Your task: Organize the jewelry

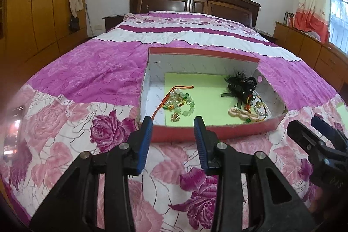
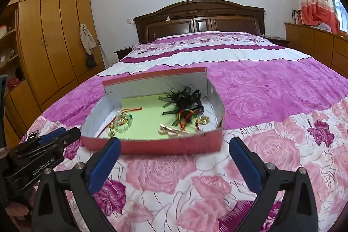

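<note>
A red cardboard box with a pale green liner lies on the bed. Inside at the left is a pale green bead bracelet with orange cord. At the right are a black feathery hair piece, a multicoloured cord bracelet and a pink-gold hair clip. My left gripper is open and empty, just before the box's near wall. My right gripper is wide open and empty, before the same wall.
The box sits on a pink and purple floral bedspread. A dark wooden headboard stands at the far end, wooden wardrobes at the left, and a low cabinet at the right.
</note>
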The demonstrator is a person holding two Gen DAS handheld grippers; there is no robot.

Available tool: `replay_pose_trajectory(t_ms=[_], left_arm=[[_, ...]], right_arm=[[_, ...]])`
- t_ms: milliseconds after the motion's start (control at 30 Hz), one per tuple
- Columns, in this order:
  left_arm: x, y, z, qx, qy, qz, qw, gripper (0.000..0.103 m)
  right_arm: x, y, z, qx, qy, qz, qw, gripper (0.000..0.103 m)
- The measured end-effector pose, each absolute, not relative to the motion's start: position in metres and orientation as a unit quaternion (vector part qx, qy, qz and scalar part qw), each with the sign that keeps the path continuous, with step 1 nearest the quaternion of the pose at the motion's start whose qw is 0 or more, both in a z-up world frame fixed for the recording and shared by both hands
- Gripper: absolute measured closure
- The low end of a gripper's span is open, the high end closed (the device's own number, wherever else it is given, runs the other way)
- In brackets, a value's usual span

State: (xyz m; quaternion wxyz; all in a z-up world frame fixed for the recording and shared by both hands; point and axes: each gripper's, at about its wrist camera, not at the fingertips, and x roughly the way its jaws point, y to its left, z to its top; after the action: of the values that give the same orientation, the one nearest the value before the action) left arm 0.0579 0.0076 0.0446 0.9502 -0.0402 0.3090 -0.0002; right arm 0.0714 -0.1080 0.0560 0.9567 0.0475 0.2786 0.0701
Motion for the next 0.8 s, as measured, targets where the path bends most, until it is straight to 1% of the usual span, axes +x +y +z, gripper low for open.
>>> replay_pose_trajectory(t_ms=[300,800], left_arm=[[0.049,0.006,0.035,-0.047,0.306,0.005,0.951,0.065],[0.043,-0.004,0.026,-0.032,0.311,0.006,0.95,0.064]], right_arm=[[0.058,-0.107,0.042,0.05,0.279,0.068,0.957,0.001],[0.05,-0.102,0.035,0.038,0.278,0.06,0.958,0.001]])
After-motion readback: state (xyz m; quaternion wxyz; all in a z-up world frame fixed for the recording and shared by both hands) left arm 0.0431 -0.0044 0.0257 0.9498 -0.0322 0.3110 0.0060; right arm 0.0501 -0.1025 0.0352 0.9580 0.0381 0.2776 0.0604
